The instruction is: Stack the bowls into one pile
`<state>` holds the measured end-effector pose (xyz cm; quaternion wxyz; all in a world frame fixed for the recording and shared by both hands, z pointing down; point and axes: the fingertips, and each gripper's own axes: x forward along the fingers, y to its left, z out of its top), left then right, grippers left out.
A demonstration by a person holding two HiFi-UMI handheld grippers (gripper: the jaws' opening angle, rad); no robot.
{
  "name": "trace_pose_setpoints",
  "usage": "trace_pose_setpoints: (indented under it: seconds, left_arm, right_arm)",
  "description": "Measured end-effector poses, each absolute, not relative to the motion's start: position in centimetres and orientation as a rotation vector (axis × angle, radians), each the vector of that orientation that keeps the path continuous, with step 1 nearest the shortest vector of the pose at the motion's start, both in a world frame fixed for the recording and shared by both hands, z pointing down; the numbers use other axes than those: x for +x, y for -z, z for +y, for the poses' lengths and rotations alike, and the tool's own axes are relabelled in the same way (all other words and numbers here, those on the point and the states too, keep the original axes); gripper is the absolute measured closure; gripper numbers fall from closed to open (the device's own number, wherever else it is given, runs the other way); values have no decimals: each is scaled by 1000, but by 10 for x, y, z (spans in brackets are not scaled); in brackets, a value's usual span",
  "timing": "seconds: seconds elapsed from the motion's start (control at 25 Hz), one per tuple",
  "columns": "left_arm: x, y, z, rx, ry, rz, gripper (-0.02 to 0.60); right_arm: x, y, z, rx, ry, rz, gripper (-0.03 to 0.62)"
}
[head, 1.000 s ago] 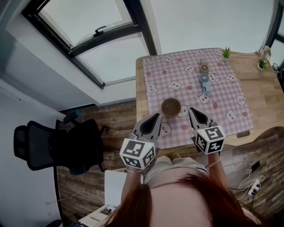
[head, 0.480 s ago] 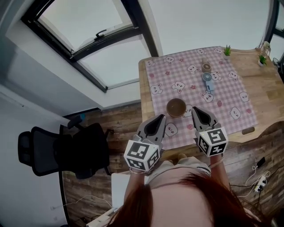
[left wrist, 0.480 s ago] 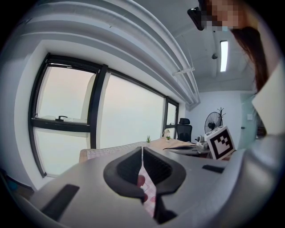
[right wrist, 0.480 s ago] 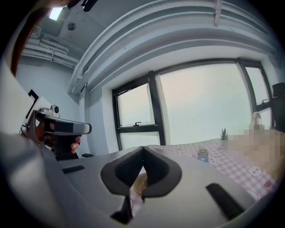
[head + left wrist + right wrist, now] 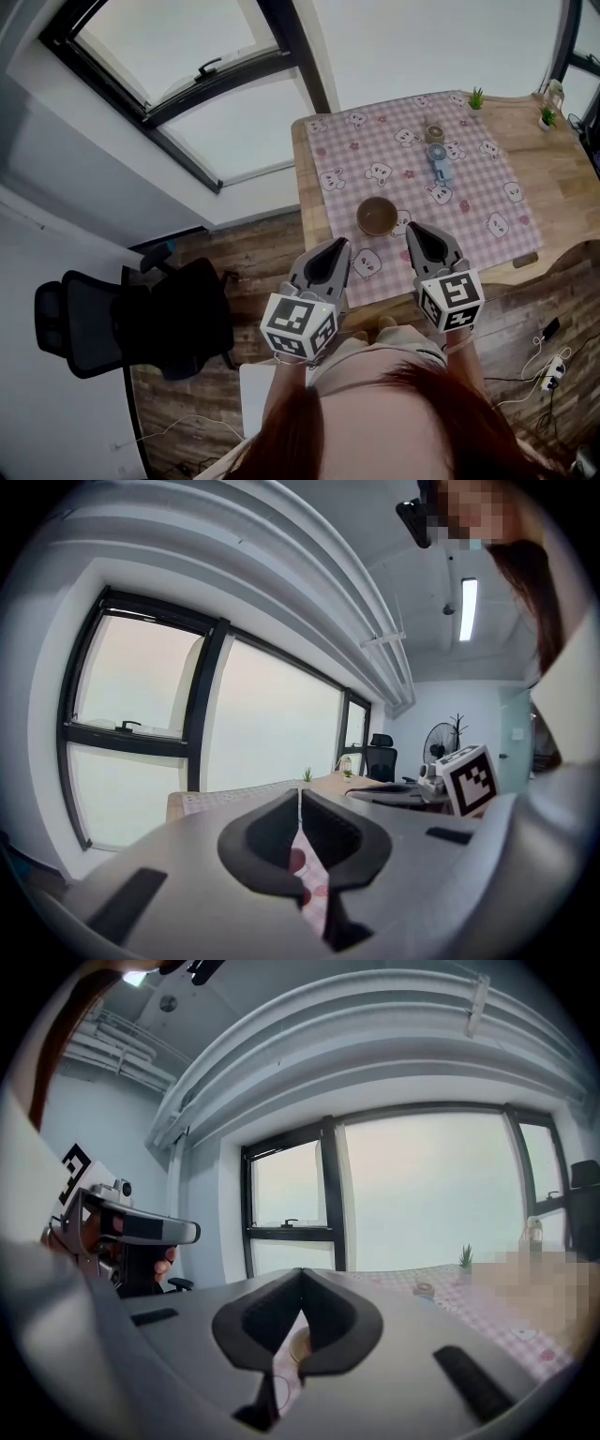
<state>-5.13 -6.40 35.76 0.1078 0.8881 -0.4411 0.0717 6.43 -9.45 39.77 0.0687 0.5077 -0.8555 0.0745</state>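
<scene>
The brown round bowl sits on the pink checked tablecloth, near the front edge of the wooden table. It reads as one pile, though how many bowls it holds cannot be told. Just short of it hover the left gripper and right gripper, each with jaws pressed together on nothing. Stacking looks finished; any further bowl would call for opening a gripper first. A small blue handheld fan lies farther back.

The grey left gripper and grey right gripper point forward side by side, jaws pressed together, nothing between their fingers.
</scene>
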Motion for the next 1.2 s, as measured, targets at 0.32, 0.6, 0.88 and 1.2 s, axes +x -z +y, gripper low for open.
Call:
trace_pose_setpoints:
  seconds: [0.32,0.6,0.88,1.2]
  left_arm:
    - [-59,-354,-49,2648,-197,-1241,569]
    - [-66,-347,-43,2655,-167,-1216,569]
    - [-70,-341,-43,2640,-110,-1212,569]
    - [-68,-339,-45,2647,-104,-1211,569]
  right_arm:
    - [59,-391,-75,1586,-196,-2536,594]
    - [54,-374,-64,1618,-110,-2503,594]
    - [53,-362,-61,1608,-29,-2491,594]
    - [55,-355,-64,1614,-30,-2508,594]
